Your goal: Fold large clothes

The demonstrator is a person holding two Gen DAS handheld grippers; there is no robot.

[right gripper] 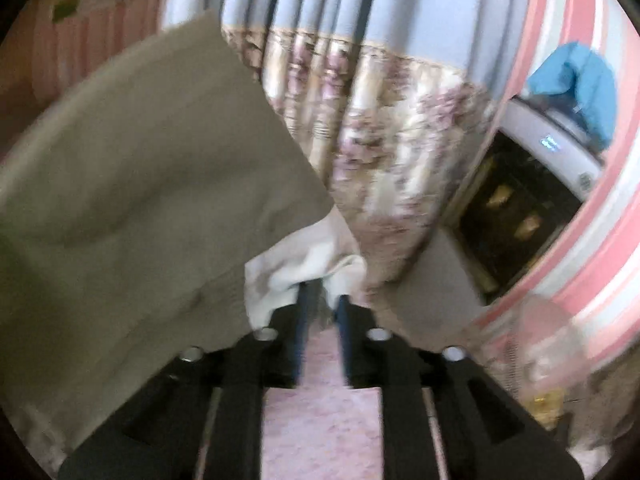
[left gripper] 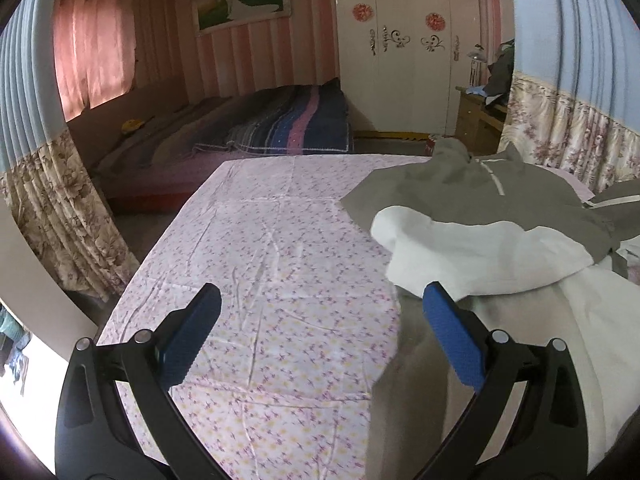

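Right gripper (right gripper: pixel 322 294), jaws nearly closed, apparently pinches the olive-and-cream lined jacket (left gripper: pixel 492 216); left gripper (left gripper: pixel 320 320), wide open, empty, has it at two o'clock.

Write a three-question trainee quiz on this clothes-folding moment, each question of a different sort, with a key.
1. True or false: the left gripper has its jaws shut on the jacket.
2. Multiple choice: the right gripper is pinching
A. the curtain
B. the jacket's white lining
C. nothing
3. Fill in: the jacket lies on a table covered by a ______ cloth.

Key: 1. False: the jaws stand wide apart, one finger next to the lining's edge. 2. B. 3. flowered.
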